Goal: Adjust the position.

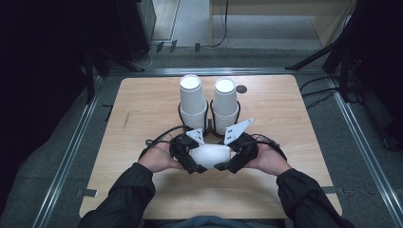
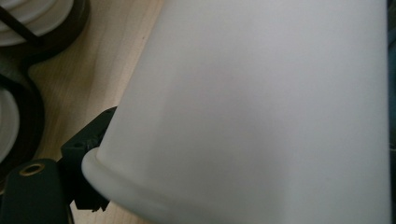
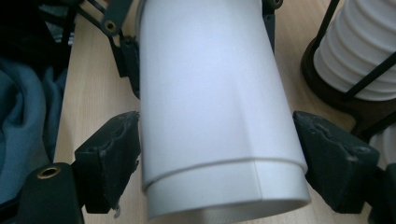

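A white paper cup [image 1: 211,154] lies on its side between both grippers, just above the wooden table [image 1: 142,109] near its front. My left gripper [image 1: 194,160] holds it from the left and my right gripper [image 1: 229,160] from the right. In the right gripper view the cup [image 3: 210,102] sits between the two black pads [image 3: 114,149], and both touch its sides. A seam circles it near the wide end. In the left gripper view the cup [image 2: 261,112] is very close, its rolled rim against one black finger [image 2: 86,140]. The other finger is hidden.
Two tall stacks of white cups [image 1: 192,97] [image 1: 225,97] stand upside down in a black wire holder [image 1: 209,129] just behind the grippers. One stack [image 3: 362,51] is at the upper right of the right gripper view. The person's dark sleeves come in from the bottom.
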A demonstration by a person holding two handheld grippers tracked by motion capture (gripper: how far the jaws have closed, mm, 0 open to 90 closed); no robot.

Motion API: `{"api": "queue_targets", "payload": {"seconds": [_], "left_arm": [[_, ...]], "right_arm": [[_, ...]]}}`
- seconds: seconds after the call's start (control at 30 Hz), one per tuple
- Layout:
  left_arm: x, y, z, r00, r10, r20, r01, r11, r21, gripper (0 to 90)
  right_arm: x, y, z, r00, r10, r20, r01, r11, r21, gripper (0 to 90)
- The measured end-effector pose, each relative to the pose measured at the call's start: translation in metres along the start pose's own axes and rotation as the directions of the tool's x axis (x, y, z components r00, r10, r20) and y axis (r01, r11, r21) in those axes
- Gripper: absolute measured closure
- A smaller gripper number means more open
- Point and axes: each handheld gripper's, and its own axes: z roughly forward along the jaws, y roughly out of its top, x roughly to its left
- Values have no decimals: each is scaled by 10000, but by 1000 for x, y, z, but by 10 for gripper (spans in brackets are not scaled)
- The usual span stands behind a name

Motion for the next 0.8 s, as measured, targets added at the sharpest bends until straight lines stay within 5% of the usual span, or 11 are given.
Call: {"api": "queue_targets", "payload": {"seconds": [0.5,0.8], "left_arm": [[-2,1,-1,10000,84,23,-84,10000,-31,80],[2,-1,-10,9996,-270,-50,266,9973,-684,0]], "right_arm": [[3,1,2,9993,-357,-106,359,9992,199,235],[-3,-2,-8,9999,-55,-122,51,9994,-353,230]]}}
